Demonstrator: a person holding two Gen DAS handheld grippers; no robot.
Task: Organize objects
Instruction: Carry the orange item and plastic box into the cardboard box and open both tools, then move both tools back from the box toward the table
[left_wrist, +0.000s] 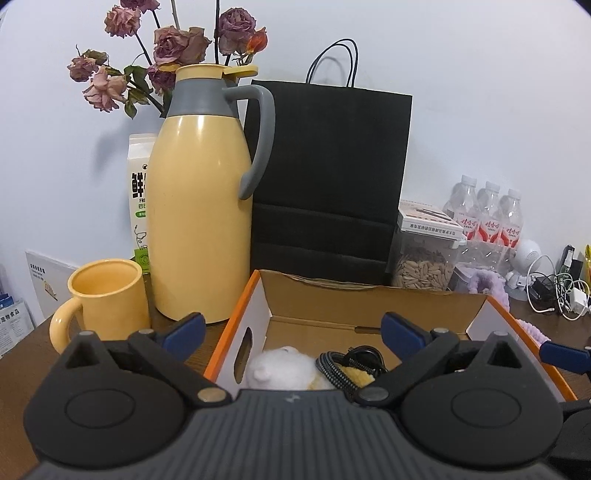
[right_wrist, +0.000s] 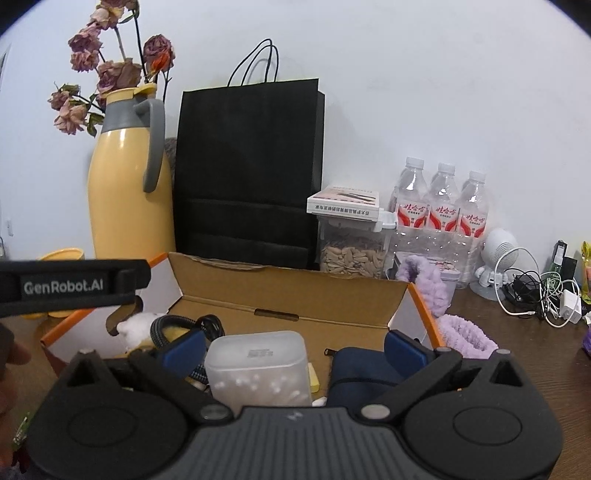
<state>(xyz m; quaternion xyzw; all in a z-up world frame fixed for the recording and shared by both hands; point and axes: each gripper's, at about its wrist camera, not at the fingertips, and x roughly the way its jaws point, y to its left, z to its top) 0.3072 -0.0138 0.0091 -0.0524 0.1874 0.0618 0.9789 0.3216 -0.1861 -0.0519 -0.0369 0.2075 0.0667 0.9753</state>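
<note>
An open cardboard box (left_wrist: 332, 299) with orange edges stands on the brown table. My left gripper (left_wrist: 293, 332) hangs open over its left part, above a white plush toy (left_wrist: 284, 369) and a braided cable (left_wrist: 336, 363) lying inside. My right gripper (right_wrist: 293, 347) is open over the box (right_wrist: 288, 291) too. Between and below its fingers sit a translucent lidded container (right_wrist: 258, 369) of cotton swabs and a dark blue pouch (right_wrist: 362, 369); the pads press on neither. A blue fingertip (left_wrist: 565, 354) of the right gripper shows at the box's right rim.
Behind the box stand a yellow thermos jug (left_wrist: 199, 206), a yellow mug (left_wrist: 107, 299), a black paper bag (left_wrist: 325, 177), a seed jar (left_wrist: 424, 262) and water bottles (left_wrist: 487, 221). A purple fluffy item (right_wrist: 461, 332) and tangled chargers (right_wrist: 535, 291) lie to the right.
</note>
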